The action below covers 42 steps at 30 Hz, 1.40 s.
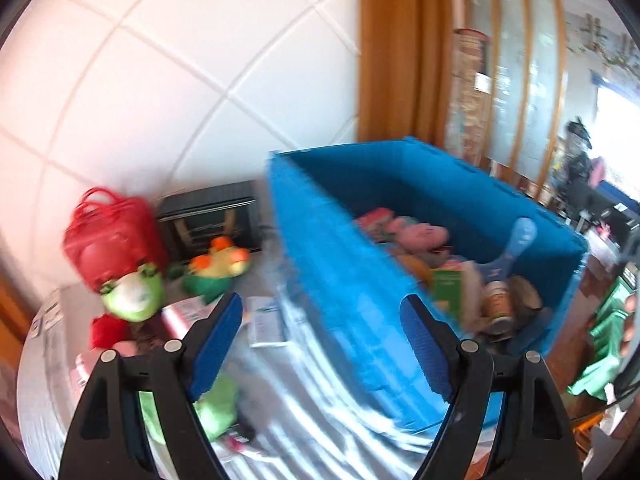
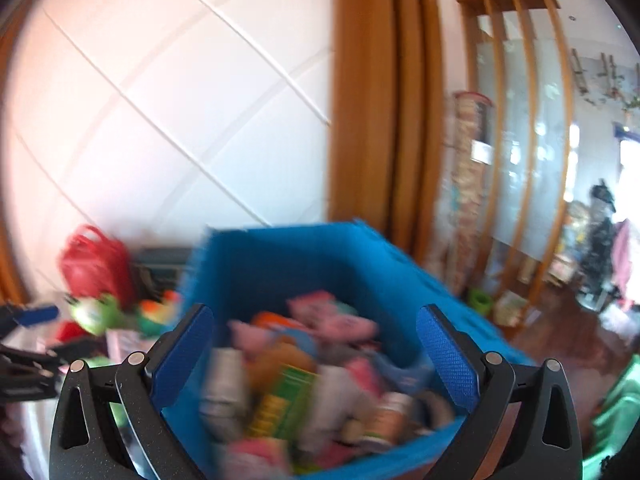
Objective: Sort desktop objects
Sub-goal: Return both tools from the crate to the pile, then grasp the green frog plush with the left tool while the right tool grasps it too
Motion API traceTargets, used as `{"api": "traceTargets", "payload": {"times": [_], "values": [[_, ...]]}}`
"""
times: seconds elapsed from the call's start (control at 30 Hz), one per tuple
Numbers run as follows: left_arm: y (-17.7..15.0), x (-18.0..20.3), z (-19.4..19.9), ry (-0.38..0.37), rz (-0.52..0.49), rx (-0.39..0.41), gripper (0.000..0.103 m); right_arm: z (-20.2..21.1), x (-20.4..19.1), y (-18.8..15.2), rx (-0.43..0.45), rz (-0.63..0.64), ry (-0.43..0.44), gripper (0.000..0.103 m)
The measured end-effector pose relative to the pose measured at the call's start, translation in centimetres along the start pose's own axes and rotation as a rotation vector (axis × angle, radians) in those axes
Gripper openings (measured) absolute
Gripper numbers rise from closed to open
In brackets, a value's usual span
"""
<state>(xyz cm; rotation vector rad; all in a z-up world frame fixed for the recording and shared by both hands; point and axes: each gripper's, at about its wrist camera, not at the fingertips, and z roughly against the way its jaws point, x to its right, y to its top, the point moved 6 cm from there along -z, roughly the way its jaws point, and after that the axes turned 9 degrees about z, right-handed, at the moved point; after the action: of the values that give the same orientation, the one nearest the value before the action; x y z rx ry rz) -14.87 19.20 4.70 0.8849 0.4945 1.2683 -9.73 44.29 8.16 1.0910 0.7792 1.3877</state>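
White wall tiles (image 1: 160,80) with diagonal joints fill the background, and a brown wooden door frame (image 1: 396,48) stands at their right side. Below, the tabletop (image 1: 312,412) carries a pale striped cover. In the left wrist view, the left tool (image 1: 322,342) stands open with nothing between its blue pads; both pictures are blurred. Just ahead of this tool and to its right sits the blue crate (image 1: 340,280), touching the cover, with its near wall passing between the two fingers. Inside the crate lie a pink plush toy (image 1: 424,236), a green box (image 1: 448,288), a can (image 1: 498,304) and a pale blue scoop (image 1: 516,244). To the left of the left tool, on the tabletop, a green frog toy (image 1: 134,296) lies in front of a red bag (image 1: 112,236), near a green and orange toy (image 1: 218,266) and a dark box (image 1: 212,220). The right tool (image 2: 316,358) is also open wide and empty, hanging above the crate's contents; the other tool shows at its far left.
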Motion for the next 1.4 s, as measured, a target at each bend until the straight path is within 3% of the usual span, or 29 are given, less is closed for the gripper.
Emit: {"api": "traceTargets", "payload": {"times": [0.23,0.47,0.63,0.77,0.93,1.07,1.27,1.4], "values": [[-2.7,-15.8,0.4,0.155,0.105,-0.043,0.081,-0.9,-13.5,3.3,0.031,0.025,0.199,0.103],[-4.9,-28.6,-1.8,0.258,0.221,-0.115,0.081,-8.6,-25.7,2.3,-0.105,0.071,0.315,0.103],[-5.8,-34.7,-4.8,0.29,0.294,-0.171,0.081,-14.5,-31.8,0.9,-0.223,0.063,0.382,0.103],[-5.9,-38.2,-7.9,0.301,0.328,-0.203,0.081,-19.7,-36.7,0.0,-0.304,0.069,0.424,0.103],[-5.1,-42.7,-12.4,0.363,0.356,-0.23,0.081,-26.3,-41.5,-0.8,-0.394,0.076,0.429,0.103],[-4.9,-46.1,-16.5,0.407,0.388,-0.259,0.081,-29.6,-44.8,-1.1,-0.435,0.075,0.484,0.103],[-4.6,-47.3,-21.5,0.401,0.369,-0.292,0.081,-33.0,-52.1,-1.8,-0.458,0.124,0.59,0.103],[-4.5,-47.5,-23.0,0.387,0.36,-0.306,0.081,-36.2,-55.3,-3.4,-0.495,0.158,0.584,0.103]]}}
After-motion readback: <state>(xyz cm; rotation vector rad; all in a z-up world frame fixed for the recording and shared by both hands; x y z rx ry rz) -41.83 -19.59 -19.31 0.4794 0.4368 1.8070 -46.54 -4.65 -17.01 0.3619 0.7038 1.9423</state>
